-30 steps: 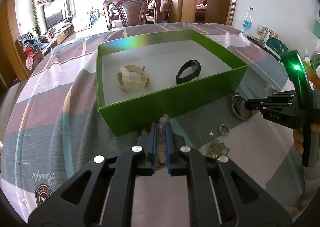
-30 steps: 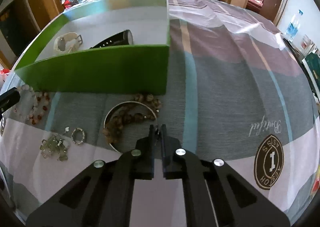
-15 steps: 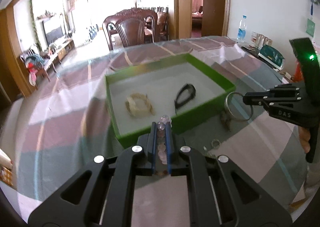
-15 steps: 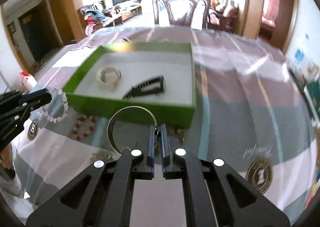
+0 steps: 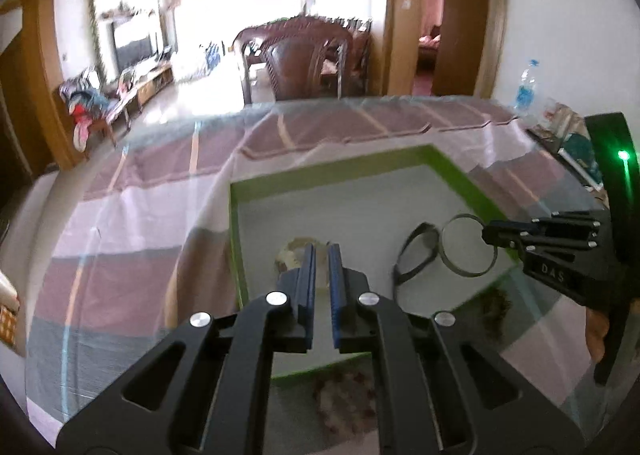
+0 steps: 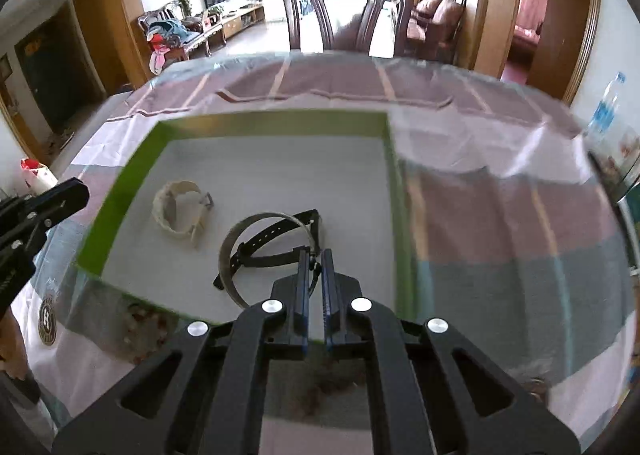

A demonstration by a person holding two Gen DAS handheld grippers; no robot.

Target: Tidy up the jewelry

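A green box (image 5: 448,165) (image 6: 120,191) with a white floor holds a cream watch (image 6: 178,211) (image 5: 289,255) and a black watch (image 5: 414,255) (image 6: 276,241). My right gripper (image 6: 315,259) (image 5: 490,235) is shut on a silver bangle (image 6: 232,251) (image 5: 468,251) and holds it over the box above the black watch. My left gripper (image 5: 322,255) hangs over the box's near left part above the cream watch, its jaws narrowly apart. The bead bracelet it held does not show clearly between the jaws.
Loose bead bracelets (image 5: 352,387) (image 6: 140,323) lie blurred on the striped tablecloth (image 5: 132,223) in front of the box. A brown bead pile (image 5: 496,303) lies by the box's right corner. A wooden chair (image 6: 348,15) stands at the table's far edge.
Both grippers rose from the tablecloth and moved forward over the box. The right one lifted the silver bangle off the bead pile. The beads between the left jaws are no longer plainly visible.
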